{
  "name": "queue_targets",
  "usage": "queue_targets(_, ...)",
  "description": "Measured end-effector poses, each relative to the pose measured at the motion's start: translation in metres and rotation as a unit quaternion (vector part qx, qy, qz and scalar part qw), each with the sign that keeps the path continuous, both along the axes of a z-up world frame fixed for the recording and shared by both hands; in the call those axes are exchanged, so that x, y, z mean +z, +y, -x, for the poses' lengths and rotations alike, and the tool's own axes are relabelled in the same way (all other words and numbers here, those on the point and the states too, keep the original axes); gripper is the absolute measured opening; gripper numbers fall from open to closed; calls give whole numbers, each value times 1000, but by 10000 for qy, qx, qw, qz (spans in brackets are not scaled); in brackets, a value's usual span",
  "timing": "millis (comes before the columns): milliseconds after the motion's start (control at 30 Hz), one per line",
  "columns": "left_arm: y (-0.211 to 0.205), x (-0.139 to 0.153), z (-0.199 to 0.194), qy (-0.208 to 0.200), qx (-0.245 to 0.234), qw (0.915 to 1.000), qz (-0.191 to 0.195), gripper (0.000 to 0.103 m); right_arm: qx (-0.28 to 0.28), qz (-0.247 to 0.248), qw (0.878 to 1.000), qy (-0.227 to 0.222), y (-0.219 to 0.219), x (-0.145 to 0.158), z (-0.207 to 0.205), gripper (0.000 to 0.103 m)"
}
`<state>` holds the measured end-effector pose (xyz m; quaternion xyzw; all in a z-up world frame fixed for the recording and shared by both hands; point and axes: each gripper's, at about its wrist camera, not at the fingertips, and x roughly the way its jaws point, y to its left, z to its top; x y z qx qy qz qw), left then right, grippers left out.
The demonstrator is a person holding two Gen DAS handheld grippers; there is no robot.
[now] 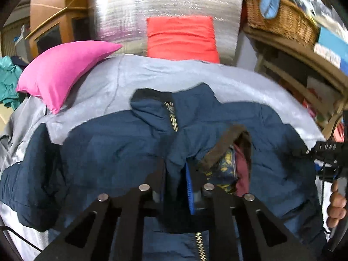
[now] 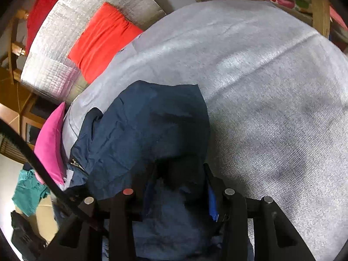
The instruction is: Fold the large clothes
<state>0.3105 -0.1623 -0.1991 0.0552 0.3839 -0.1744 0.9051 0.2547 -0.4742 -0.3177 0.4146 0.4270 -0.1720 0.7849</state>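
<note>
A large navy padded jacket (image 1: 104,152) with a brass zip lies spread on a grey sheet (image 1: 152,76). Its patterned lining and brown collar trim (image 1: 228,148) show at the right. My left gripper (image 1: 176,180) is shut on a fold of the jacket's front edge. In the right wrist view the jacket (image 2: 148,126) is bunched up, and my right gripper (image 2: 180,187) is shut on its navy fabric. The right tool and the hand holding it (image 1: 336,204) show at the right edge of the left wrist view.
A pink cushion (image 1: 61,71) lies at the sheet's far left. A red cushion (image 1: 182,37) leans on a silver foil panel (image 1: 121,10) behind. A wicker basket (image 1: 282,19) and wooden shelves are at the right. Teal clothing (image 2: 28,193) lies on the floor.
</note>
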Motion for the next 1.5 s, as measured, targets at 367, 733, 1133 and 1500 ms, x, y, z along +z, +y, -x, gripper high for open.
queue_targets(367,89,4,-12,179,703,9966,385,7,47,468,9989,92,11,5,-4,42)
queue_targets(733,137,6,-7,268,833,9936,719,6,-48,609,9981,113,15,13,-5,43)
queue_targets(1133,125,-14,-30,483,834,9937,565,81,164,1159,9884,-969,38,58,14,38)
queue_targets(1500,91,-60,-56,1111,669,9915,-106,33,1503,813,9851,214,85,2,-39,36)
